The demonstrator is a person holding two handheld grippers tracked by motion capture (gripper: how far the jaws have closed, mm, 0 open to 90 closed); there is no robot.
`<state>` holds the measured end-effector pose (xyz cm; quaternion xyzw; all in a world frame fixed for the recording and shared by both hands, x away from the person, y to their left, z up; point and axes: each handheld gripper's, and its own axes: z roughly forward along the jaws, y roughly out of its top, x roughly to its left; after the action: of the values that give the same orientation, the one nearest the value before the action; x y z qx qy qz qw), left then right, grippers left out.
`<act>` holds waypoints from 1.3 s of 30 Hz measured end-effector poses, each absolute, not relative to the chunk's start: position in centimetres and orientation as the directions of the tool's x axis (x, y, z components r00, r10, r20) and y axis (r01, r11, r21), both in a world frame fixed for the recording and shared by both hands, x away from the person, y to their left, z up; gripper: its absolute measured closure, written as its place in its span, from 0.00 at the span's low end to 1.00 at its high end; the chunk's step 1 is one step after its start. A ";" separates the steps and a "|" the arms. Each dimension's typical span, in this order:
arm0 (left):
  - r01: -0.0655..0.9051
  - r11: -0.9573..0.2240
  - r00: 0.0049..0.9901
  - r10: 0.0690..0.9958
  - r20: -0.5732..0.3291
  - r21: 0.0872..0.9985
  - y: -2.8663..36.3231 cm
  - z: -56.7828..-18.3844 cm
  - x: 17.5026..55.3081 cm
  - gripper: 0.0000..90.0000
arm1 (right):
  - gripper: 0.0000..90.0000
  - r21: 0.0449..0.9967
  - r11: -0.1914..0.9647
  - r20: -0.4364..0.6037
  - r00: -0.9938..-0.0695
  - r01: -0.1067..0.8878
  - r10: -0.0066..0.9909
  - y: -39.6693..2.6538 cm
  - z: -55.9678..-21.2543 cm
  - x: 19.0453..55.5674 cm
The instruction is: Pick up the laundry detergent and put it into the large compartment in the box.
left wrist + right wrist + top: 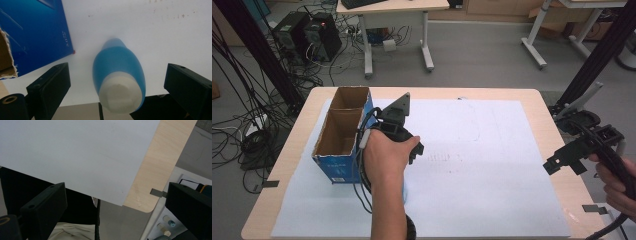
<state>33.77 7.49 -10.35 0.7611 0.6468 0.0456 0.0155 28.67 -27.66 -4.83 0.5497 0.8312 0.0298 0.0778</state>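
A blue bottle [120, 67] with a white cap lies on the white sheet [472, 150], cap end toward the camera. My left gripper [118, 75] is open, its jaws standing wide on either side of the bottle without touching it. In the high view a hand covers that gripper, just right of an open-topped blue cardboard box [343, 131]. The box's blue side [37, 32] is close on the left in the left gripper view. My right gripper [557, 162] hangs open over the table's near right corner with nothing between its jaws [117, 200].
The wooden table [557, 120] shows bare strips around the sheet. Grey tape tabs [594, 209] mark its front edges. Black frame poles [597, 60] stand at both sides. A desk [392, 20], computers and cables lie beyond the far edge.
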 end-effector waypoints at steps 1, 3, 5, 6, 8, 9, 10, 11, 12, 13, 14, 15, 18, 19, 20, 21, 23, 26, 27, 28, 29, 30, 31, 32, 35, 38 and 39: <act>0.984 -0.158 0.155 0.987 0.047 0.085 7.5 -10.6 33.7 0.08 | 0.04 0.133 0.395 -0.097 -0.384 0.909 0.918 -27.6 -4.9 28.7; 0.984 -0.161 0.158 0.986 0.045 0.080 7.6 -10.7 33.8 0.08 | 0.04 0.133 0.397 -0.098 -0.386 0.908 0.917 -27.6 -4.9 28.6; 0.984 -0.160 0.157 0.987 0.042 0.078 7.6 -11.0 33.8 0.08 | 0.04 0.132 0.396 -0.098 -0.385 0.909 0.918 -27.5 -4.9 28.6; 0.984 -0.161 0.158 0.987 0.040 0.078 7.7 -11.1 33.7 0.08 | 0.04 0.131 0.398 -0.098 -0.388 0.908 0.916 -27.5 -5.0 28.6; 0.985 -0.158 0.155 0.987 0.037 0.074 7.7 -11.4 33.7 0.08 | 0.04 0.130 0.401 -0.098 -0.390 0.907 0.915 -27.4 -5.0 28.6; 0.985 -0.159 0.157 0.987 0.037 0.069 7.7 -11.5 33.8 0.08 | 0.04 0.129 0.402 -0.099 -0.392 0.907 0.915 -27.3 -5.0 28.6; 0.985 -0.159 0.157 0.987 0.036 0.069 7.7 -11.6 33.8 0.08 | 0.04 0.128 0.402 -0.099 -0.392 0.907 0.915 -27.3 -5.0 28.7; 0.985 -0.156 0.154 0.987 0.036 0.069 7.8 -11.7 33.7 0.08 | 0.04 0.128 0.402 -0.099 -0.392 0.907 0.915 -27.3 -5.0 28.6; 0.986 -0.154 0.152 0.988 0.034 0.070 7.8 -11.8 33.7 0.08 | 0.04 0.128 0.403 -0.100 -0.392 0.906 0.914 -27.3 -5.0 28.6; 0.986 -0.156 0.154 0.987 0.034 0.067 7.8 -12.0 33.7 0.08 | 0.04 0.129 0.404 -0.101 -0.394 0.905 0.914 -27.3 -5.0 28.6; 0.986 -0.156 0.154 0.987 0.034 0.067 7.8 -12.0 33.7 0.08 | 0.04 0.130 0.405 -0.102 -0.394 0.905 0.913 -27.3 -5.0 28.5; 0.986 -0.154 0.152 0.988 0.033 0.068 7.9 -12.1 33.6 0.08 | 0.04 0.130 0.405 -0.102 -0.394 0.905 0.913 -27.3 -5.0 28.5; 0.986 -0.153 0.151 0.988 0.030 0.068 7.9 -12.3 33.5 0.08 | 0.04 0.131 0.404 -0.102 -0.393 0.905 0.914 -27.3 -4.9 28.5; 0.986 -0.151 0.150 0.988 0.029 0.067 7.9 -12.4 33.6 0.08 | 0.04 0.131 0.404 -0.103 -0.393 0.905 0.914 -27.3 -4.9 28.4; 0.986 -0.154 0.152 0.988 0.028 0.064 7.9 -12.5 33.6 0.08 | 0.04 0.131 0.403 -0.102 -0.392 0.906 0.914 -27.2 -4.9 28.4; 0.986 -0.155 0.154 0.988 0.030 0.065 7.9 -12.6 33.6 0.08 | 0.04 0.130 0.404 -0.103 -0.393 0.906 0.914 -27.1 -4.9 28.4; 0.986 -0.152 0.150 0.988 0.035 0.069 7.9 -12.7 33.5 0.08 | 0.04 0.132 0.409 -0.103 -0.398 0.903 0.912 -27.1 -4.9 28.3; 0.986 -0.151 0.149 0.988 0.035 0.068 7.9 -12.8 33.5 0.09 | 0.04 0.130 0.409 -0.103 -0.398 0.903 0.912 -27.1 -4.9 28.3; 0.986 -0.152 0.150 0.988 0.036 0.072 7.9 -12.8 33.4 0.09 | 0.04 0.130 0.409 -0.103 -0.398 0.903 0.912 -27.1 -4.9 28.4; 0.985 -0.153 0.151 0.988 0.034 0.075 8.0 -12.8 33.3 0.10 | 0.04 0.128 0.408 -0.103 -0.397 0.904 0.912 -27.1 -4.9 28.4; 0.985 -0.151 0.149 0.988 0.035 0.077 8.0 -12.9 33.2 0.11 | 0.04 0.128 0.408 -0.103 -0.397 0.904 0.912 -27.1 -5.0 28.4; 0.985 -0.151 0.149 0.988 0.037 0.079 7.9 -12.9 33.2 0.12 | 0.04 0.130 0.406 -0.103 -0.395 0.905 0.913 -27.1 -5.0 28.4; 0.984 -0.157 0.155 0.987 0.035 0.078 7.9 -12.9 33.2 0.13 | 0.04 0.128 0.405 -0.102 -0.394 0.905 0.914 -27.1 -4.9 28.4; 0.984 -0.158 0.156 0.987 0.029 0.080 8.0 -13.0 33.1 0.15 | 0.04 0.129 0.407 -0.101 -0.396 0.904 0.913 -27.1 -4.9 28.4; 0.984 -0.160 0.158 0.987 0.027 0.078 7.9 -13.2 33.1 0.18 | 0.04 0.132 0.408 -0.101 -0.397 0.903 0.912 -27.1 -4.9 28.4; 0.984 -0.158 0.157 0.987 0.022 0.080 7.9 -13.4 33.1 0.23 | 0.04 0.131 0.409 -0.100 -0.398 0.903 0.912 -27.1 -4.8 28.3; 0.984 -0.158 0.156 0.987 0.025 0.080 7.9 -13.4 33.1 0.26 | 0.04 0.132 0.409 -0.099 -0.398 0.903 0.912 -27.1 -4.8 28.3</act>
<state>33.07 7.87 -13.41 0.7601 0.6485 0.0356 0.0222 28.35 -27.15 -4.82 0.5431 0.8356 0.0284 0.0779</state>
